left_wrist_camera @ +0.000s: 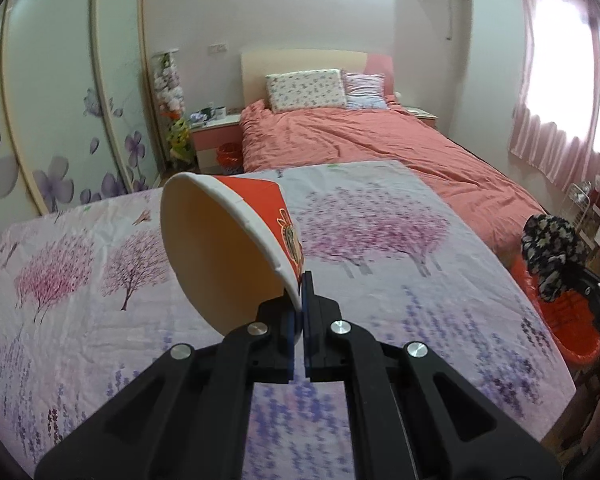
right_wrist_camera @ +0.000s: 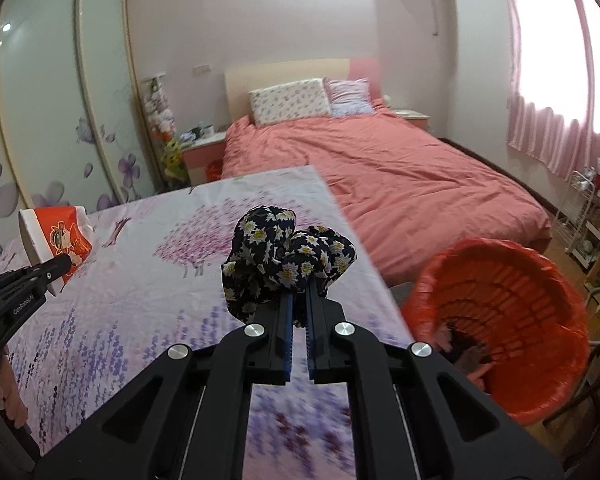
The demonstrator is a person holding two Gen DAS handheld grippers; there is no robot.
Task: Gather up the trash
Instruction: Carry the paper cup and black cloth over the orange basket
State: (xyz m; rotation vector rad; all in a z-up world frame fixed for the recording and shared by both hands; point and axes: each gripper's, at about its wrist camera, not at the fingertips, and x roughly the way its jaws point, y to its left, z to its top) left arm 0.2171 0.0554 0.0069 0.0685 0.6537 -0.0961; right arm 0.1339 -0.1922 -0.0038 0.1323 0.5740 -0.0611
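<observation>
Paper cup (left_wrist_camera: 236, 240) in left tongs (left_wrist_camera: 301, 288)

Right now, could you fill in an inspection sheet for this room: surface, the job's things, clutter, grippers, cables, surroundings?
Surface: table under a floral cloth.
Job's things: red paper cup and wad of dark floral cloth, both held off the table; red-lined bin beside its right edge.
Clutter: nothing seen on the table.
Grippers: left gripper shut on the cup's rim; right gripper shut on the wad.
Cables: nothing seen.
Surroundings: bed, wardrobe, curtained window.
</observation>
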